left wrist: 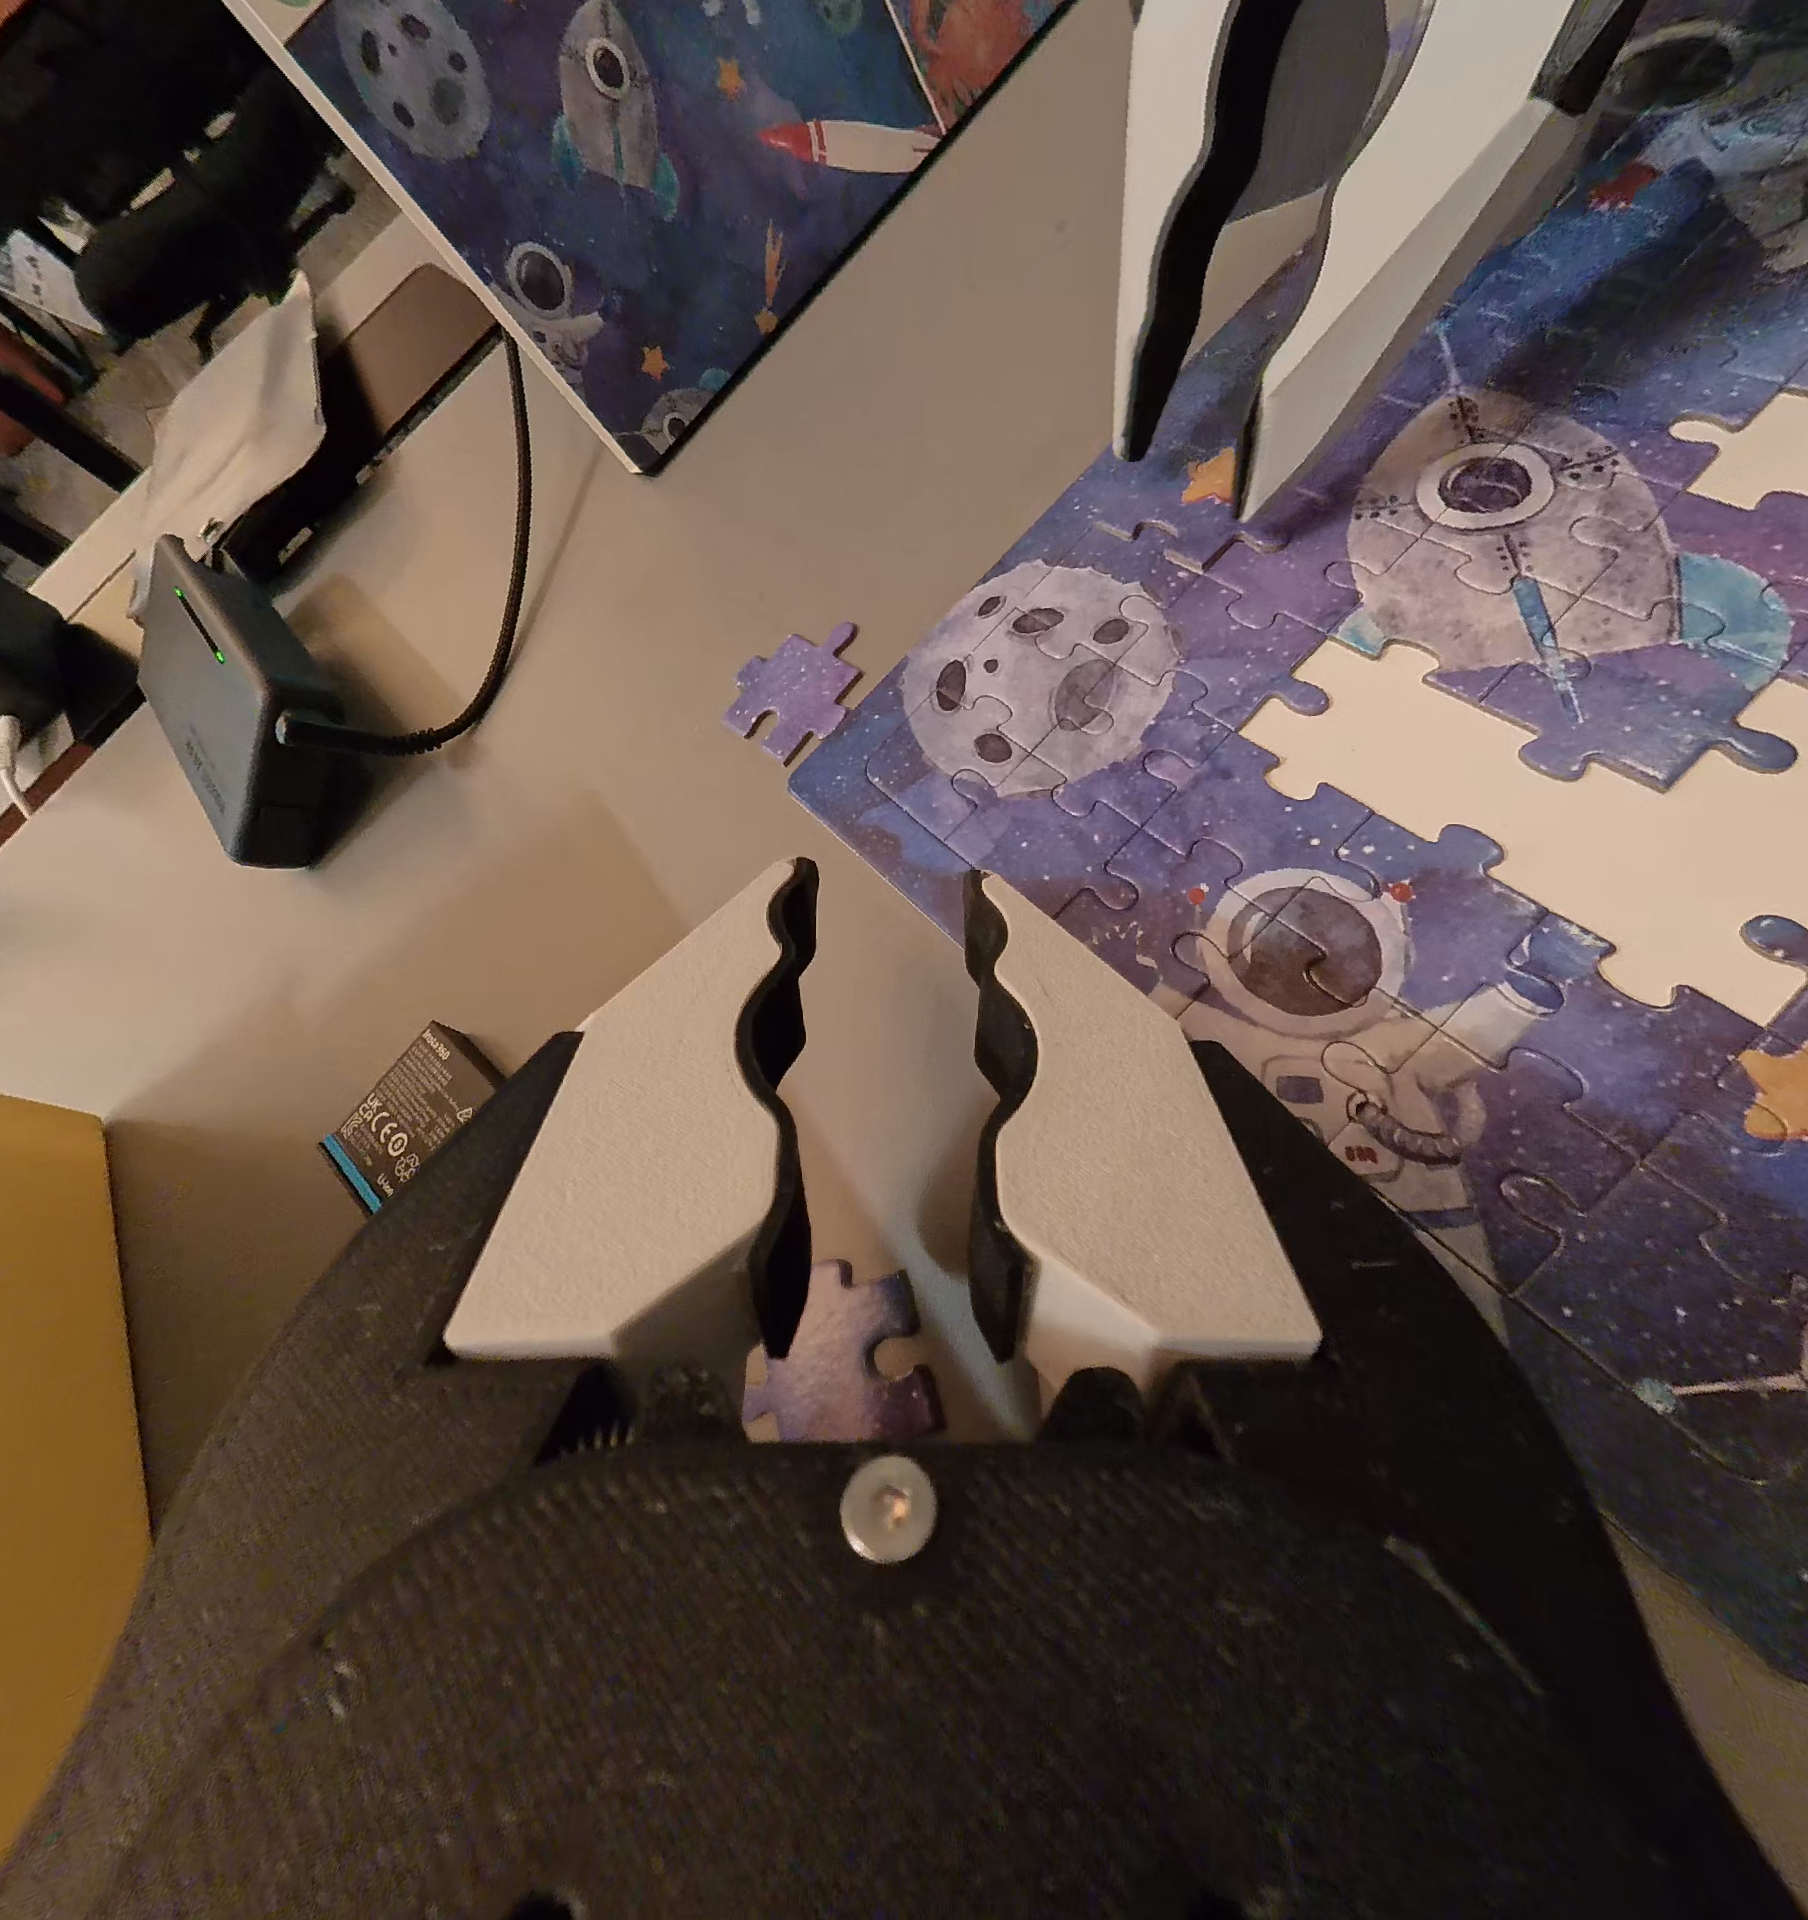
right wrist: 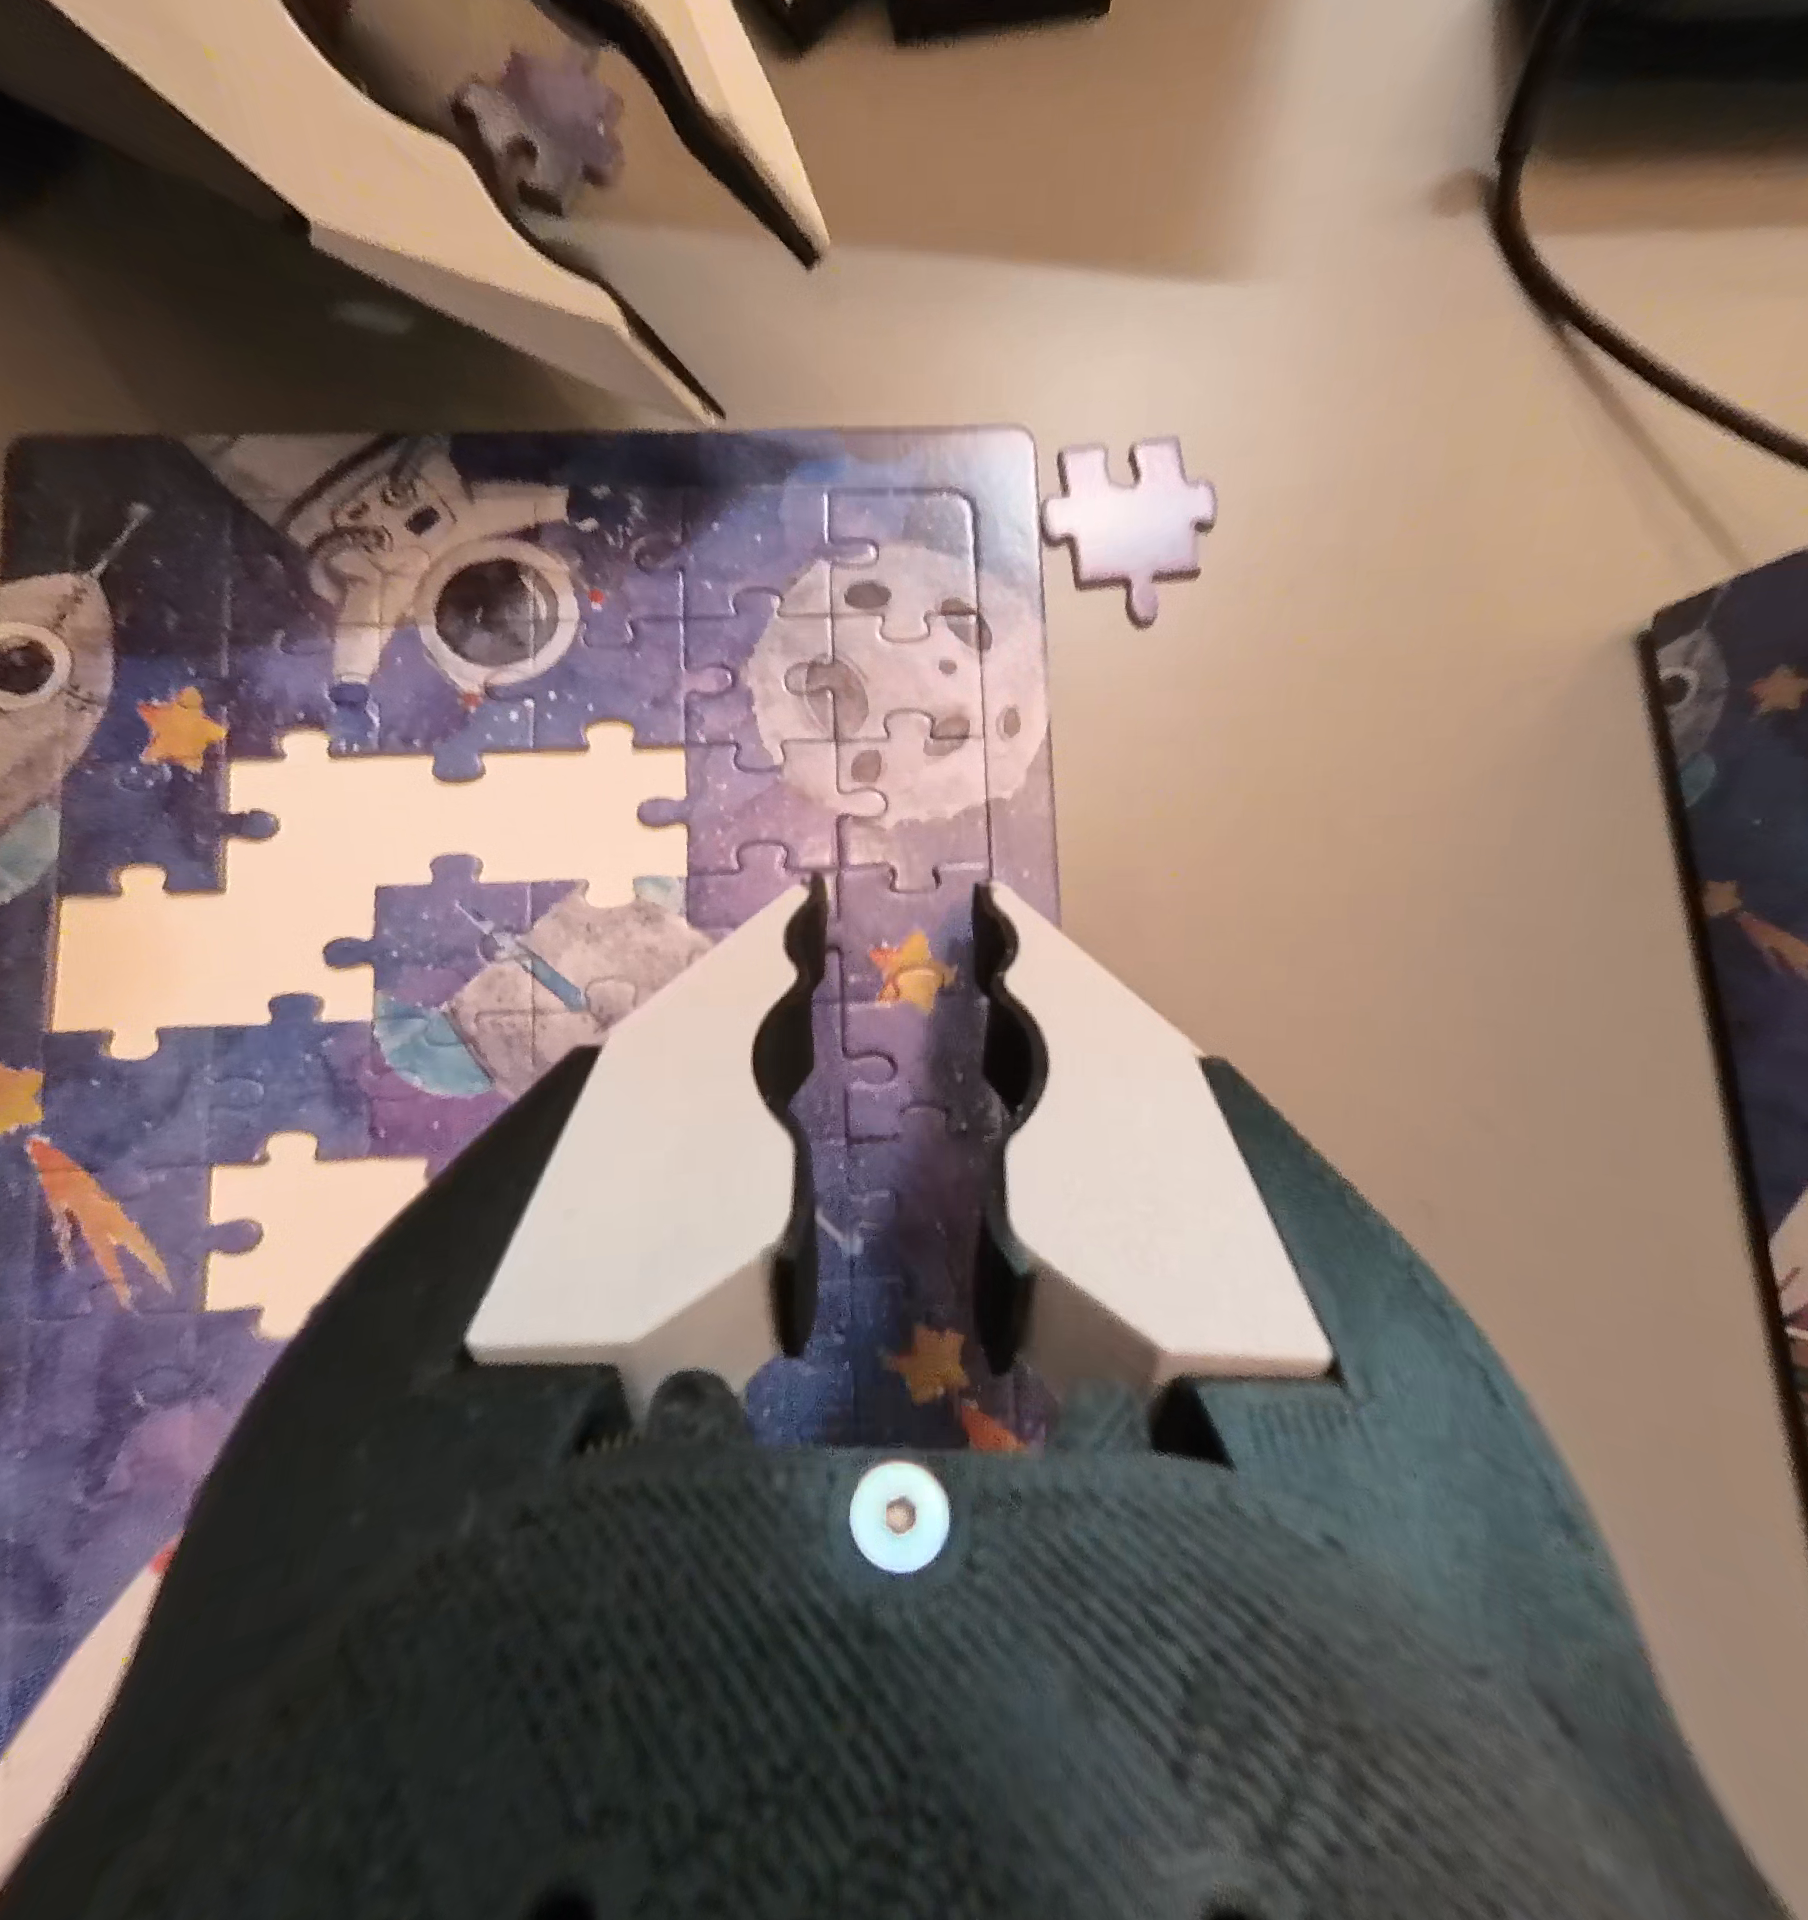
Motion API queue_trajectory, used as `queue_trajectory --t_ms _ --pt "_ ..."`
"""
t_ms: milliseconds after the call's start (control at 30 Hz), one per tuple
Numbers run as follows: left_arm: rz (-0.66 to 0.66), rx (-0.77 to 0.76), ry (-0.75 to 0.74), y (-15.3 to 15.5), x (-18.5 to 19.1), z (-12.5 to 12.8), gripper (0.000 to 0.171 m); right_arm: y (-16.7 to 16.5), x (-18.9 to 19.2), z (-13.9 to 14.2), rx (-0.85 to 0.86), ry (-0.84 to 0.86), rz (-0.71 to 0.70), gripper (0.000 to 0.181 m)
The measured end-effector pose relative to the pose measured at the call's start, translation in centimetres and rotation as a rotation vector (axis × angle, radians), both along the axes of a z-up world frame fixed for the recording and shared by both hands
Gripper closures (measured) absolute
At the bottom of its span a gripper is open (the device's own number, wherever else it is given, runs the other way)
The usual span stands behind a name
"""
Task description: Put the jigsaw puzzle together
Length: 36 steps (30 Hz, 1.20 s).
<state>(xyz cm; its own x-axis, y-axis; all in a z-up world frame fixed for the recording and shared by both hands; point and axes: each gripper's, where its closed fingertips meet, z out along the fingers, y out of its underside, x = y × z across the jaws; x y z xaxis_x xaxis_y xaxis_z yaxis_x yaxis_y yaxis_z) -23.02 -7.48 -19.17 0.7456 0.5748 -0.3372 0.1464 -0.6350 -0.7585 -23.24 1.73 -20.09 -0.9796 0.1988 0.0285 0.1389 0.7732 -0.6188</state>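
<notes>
Since my left tongs [left wrist: 889, 883] hang parted and empty, and my right tongs [right wrist: 900, 894] gape over the blue cardboard space jigsaw [right wrist: 526, 665], I'd pinch the loose purple cardboard piece [left wrist: 796, 696], ahead of my left tips, by its thin, light, bendy edges.

Matt cardboard puzzle [right wrist: 526, 1039], smooth matt table [left wrist: 671, 582], rough plastic gripper [left wrist: 889, 883]

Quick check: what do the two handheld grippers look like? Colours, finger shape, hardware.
The left gripper and right gripper match: a dark, textured, layer-lined printed body, two white wedge-shaped fingers with wavy black inner pads, and one silver screw with washer centred below the fingers. No cables, markings or sleeves are visible on either one.
</notes>
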Motion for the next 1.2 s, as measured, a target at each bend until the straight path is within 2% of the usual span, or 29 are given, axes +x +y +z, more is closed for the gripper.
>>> queue_trajectory --t_ms 133,400,600,800,867,1000,1133,1200 --pt "0.000 0.000 0.001 0.0 0.0 0.0 0.146 -0.8 -0.2 -0.4 -0.004 0.016 0.001 0.154" --pt "-0.002 0.000 0.005 0.0 0.0 0.1 0.146 0.0 -0.2 -0.9 0.011 -0.039 -0.031 0.152" --pt "-0.002 0.000 0.007 0.0 0.1 0.1 0.146 -1.0 -0.2 -0.8 -0.012 0.001 -0.019 0.154" --pt "-0.002 0.000 0.007 0.0 0.1 0.1 0.146 0.0 -0.2 -0.8 0.028 -0.043 -0.046 0.154" --pt "-0.003 0.000 0.009 0.0 0.1 0.1 0.146 -0.7 -0.1 -0.3 -0.040 -0.047 -0.040 0.160" --pt "-0.003 0.001 0.011 0.1 0.1 0.1 0.146 -0.4 0.0 -0.8 -0.002 -0.038 -0.024 0.164" --pt "-0.004 0.003 0.011 0.1 0.1 0.1 0.146 -0.7 -0.6 0.6 -0.078 0.022 -0.033 0.176" --pt "-0.004 0.003 0.012 0.1 0.1 0.1 0.146 -0.1 -0.6 -0.7 -0.009 0.004 -0.031 0.171"
